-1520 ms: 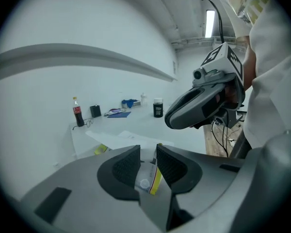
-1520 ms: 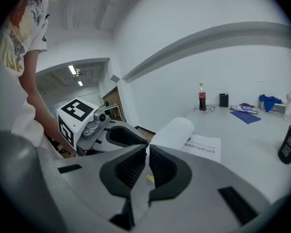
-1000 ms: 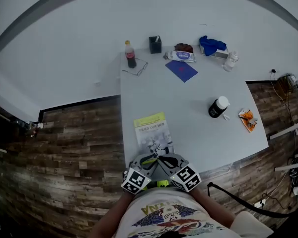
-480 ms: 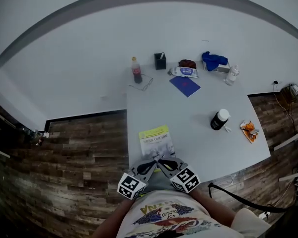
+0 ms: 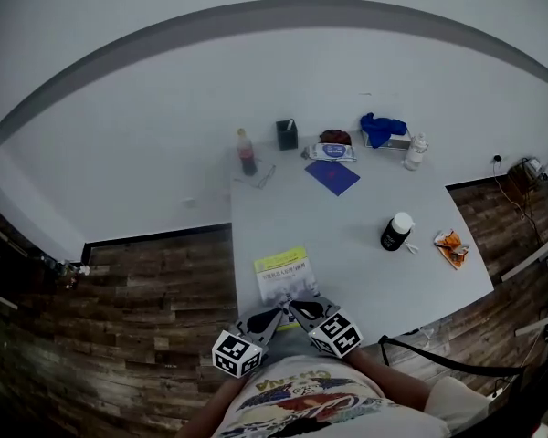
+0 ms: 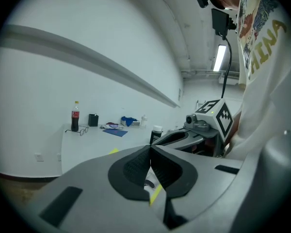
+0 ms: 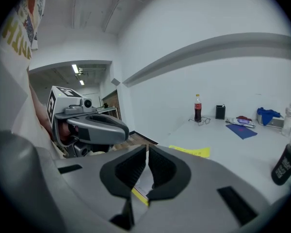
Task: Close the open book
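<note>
The book point(image 5: 283, 276) lies flat near the front edge of the white table point(image 5: 347, 245), cover up, with a yellow-green band at its far end. Both grippers hang tip to tip over its near end, close to the person's shirt. My left gripper point(image 5: 281, 310) is shut with nothing in it; in the left gripper view its pads point(image 6: 138, 166) meet, and a strip of the book point(image 6: 153, 187) shows below them. My right gripper point(image 5: 295, 303) is also shut and holds nothing; beyond its pads point(image 7: 161, 168) the book's yellow end point(image 7: 191, 151) shows.
At the table's far end stand a cola bottle point(image 5: 247, 153), glasses point(image 5: 260, 176), a black pen holder point(image 5: 287, 134), a blue notebook point(image 5: 332, 177), a blue cloth point(image 5: 382, 128) and a white bottle point(image 5: 414, 151). A black jar point(image 5: 396, 232) and an orange wrapper point(image 5: 451, 247) sit right.
The head view has drawn back, so the table looks smaller. Both grippers have slid a little toward the person, still shut and tip to tip. The book has not moved.
</note>
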`<state>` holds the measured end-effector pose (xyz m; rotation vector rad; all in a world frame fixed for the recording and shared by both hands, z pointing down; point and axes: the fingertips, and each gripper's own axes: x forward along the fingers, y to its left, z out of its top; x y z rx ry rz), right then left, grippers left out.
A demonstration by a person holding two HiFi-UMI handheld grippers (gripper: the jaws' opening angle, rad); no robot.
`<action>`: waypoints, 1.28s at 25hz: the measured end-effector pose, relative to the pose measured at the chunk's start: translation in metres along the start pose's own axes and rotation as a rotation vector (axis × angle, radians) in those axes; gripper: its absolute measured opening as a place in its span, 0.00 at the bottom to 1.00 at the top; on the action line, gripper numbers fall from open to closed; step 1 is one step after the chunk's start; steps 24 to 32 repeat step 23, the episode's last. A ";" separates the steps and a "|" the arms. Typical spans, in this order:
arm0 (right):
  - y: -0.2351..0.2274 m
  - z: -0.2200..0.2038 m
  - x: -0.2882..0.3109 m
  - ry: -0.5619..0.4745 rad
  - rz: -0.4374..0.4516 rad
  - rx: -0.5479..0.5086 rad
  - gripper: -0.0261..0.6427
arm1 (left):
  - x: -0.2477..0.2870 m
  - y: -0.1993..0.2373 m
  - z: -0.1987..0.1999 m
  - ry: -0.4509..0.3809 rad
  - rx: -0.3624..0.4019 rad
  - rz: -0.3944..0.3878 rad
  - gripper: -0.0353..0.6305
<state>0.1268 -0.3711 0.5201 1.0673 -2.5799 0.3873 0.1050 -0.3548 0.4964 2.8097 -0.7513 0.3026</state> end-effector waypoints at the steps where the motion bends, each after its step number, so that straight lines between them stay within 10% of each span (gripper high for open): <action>1: -0.001 0.000 0.000 -0.004 -0.004 0.006 0.07 | 0.000 0.000 0.000 -0.005 -0.007 0.001 0.07; 32: 0.003 -0.004 -0.008 -0.027 0.015 0.019 0.08 | -0.004 -0.003 -0.006 -0.001 -0.010 0.038 0.07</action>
